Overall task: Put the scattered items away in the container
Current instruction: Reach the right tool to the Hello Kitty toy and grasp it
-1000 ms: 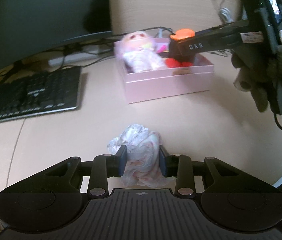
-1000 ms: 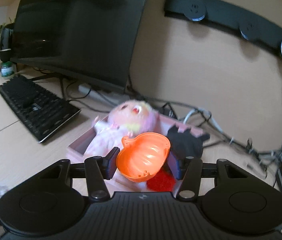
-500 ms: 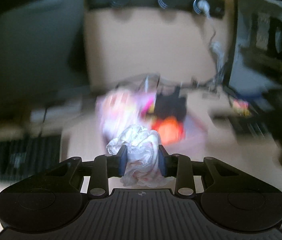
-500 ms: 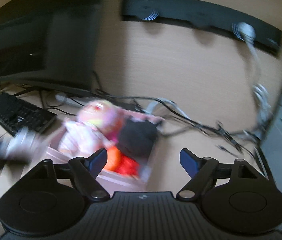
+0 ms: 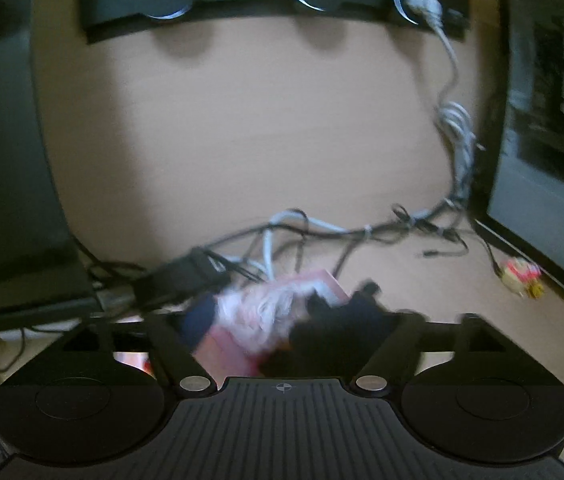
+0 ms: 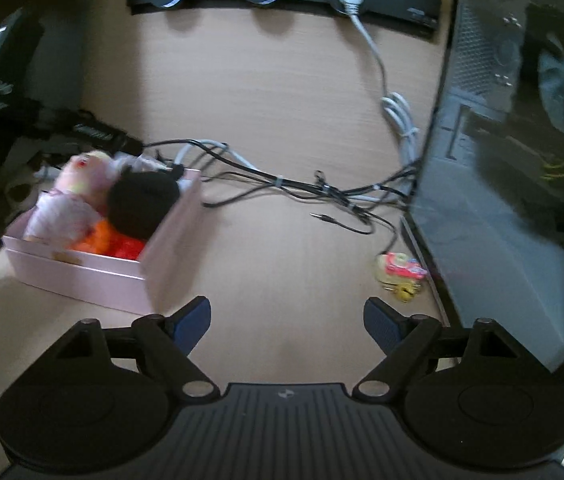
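Swung rightward since half a second ago: right gripper (image 6: 288,322) now empty, jaws spread wide over bare wooden desk (image 6: 282,264), pink box (image 6: 81,272) off to its left, long axis running diagonally away. Inside: doll (image 6: 77,176), black plush (image 6: 141,200), orange pumpkin half (image 6: 95,238). Left gripper (image 5: 282,320) over the box, blurred; white cloth (image 5: 257,312) between widened fingers, grip impossible to tell. Small wrapped toy (image 6: 400,270) beside the computer case (image 6: 522,160); cables (image 6: 302,188) below wall sockets.

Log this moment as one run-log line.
left gripper: over pink cardboard box, blurred, grip unclear | right gripper: open, empty | small pink-and-yellow toy: on desk beside black computer case
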Demonstrator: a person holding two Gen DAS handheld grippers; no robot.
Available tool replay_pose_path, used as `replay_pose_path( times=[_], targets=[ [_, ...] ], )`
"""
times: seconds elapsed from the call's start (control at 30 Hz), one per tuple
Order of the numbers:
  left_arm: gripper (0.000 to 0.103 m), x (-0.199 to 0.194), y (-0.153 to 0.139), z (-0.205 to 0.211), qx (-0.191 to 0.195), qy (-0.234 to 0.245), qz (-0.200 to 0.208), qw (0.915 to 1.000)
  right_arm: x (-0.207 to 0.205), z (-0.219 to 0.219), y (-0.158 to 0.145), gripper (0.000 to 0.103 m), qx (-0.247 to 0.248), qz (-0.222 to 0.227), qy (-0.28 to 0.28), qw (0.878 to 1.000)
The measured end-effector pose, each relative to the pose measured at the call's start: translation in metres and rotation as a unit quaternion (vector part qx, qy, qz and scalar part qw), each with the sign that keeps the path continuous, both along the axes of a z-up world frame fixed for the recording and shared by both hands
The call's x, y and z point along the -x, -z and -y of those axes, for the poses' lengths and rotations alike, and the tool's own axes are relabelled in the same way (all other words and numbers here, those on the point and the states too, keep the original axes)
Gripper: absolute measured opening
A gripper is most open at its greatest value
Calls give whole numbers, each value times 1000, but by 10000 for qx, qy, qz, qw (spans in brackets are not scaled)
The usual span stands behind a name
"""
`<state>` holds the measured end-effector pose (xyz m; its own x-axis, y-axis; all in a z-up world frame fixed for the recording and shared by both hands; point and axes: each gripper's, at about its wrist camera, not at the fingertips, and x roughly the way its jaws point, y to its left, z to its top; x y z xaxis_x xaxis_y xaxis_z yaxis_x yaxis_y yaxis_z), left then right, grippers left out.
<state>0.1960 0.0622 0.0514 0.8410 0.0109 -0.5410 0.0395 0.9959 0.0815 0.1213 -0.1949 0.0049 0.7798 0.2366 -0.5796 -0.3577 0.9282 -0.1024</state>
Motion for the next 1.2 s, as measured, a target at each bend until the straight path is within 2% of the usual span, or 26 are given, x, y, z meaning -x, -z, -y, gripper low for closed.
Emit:
replay_pose_path(
  times=[0.1,0.2,0.33,0.4,0.5,0.57,0.77,0.87,0.93,1.03,1.13,1.2],
  targets=[
    [87,16,4,9,-10,45,-78,10000,-13,5,9,86,100,-104,64,9999],
    [93,40,2,16,181,155,-137,9996,-33,6,19,86,232,-98,111,9996],
    [95,70,-1,33,274,572,-296,9975,-71,-5,34,86,524,37,324,9981],
    [96,79,1,42,251,813,-438,9954,-93,-13,42,90,651,133,500,9965],
    [96,88,10,56,190,981,-649,9929,-120,-13,51,91,500,84,723,9961],
    [96,89,17,63,287,988,-817,9913,-138,-13,58,91,386,43,869,9955],
    [96,91,29,70,407,854,-1161,9887,-177,-11,69,91,236,131,1207,9923],
    [96,89,31,71,402,790,-1250,9882,-191,-5,74,91,105,-58,1305,9914],
    [96,88,32,71,385,753,-1295,9880,-198,-1,78,95,-96,-338,1302,9909],
    [96,87,33,71,363,716,-1340,9877,-179,1,67,93,-818,-711,611,9922],
    [97,87,34,70,381,686,-1392,9871,-142,-3,53,92,-878,-423,159,9951],
    [97,87,35,70,394,668,-1445,9865,-143,-6,56,93,-841,-447,112,9954]
  ],
)
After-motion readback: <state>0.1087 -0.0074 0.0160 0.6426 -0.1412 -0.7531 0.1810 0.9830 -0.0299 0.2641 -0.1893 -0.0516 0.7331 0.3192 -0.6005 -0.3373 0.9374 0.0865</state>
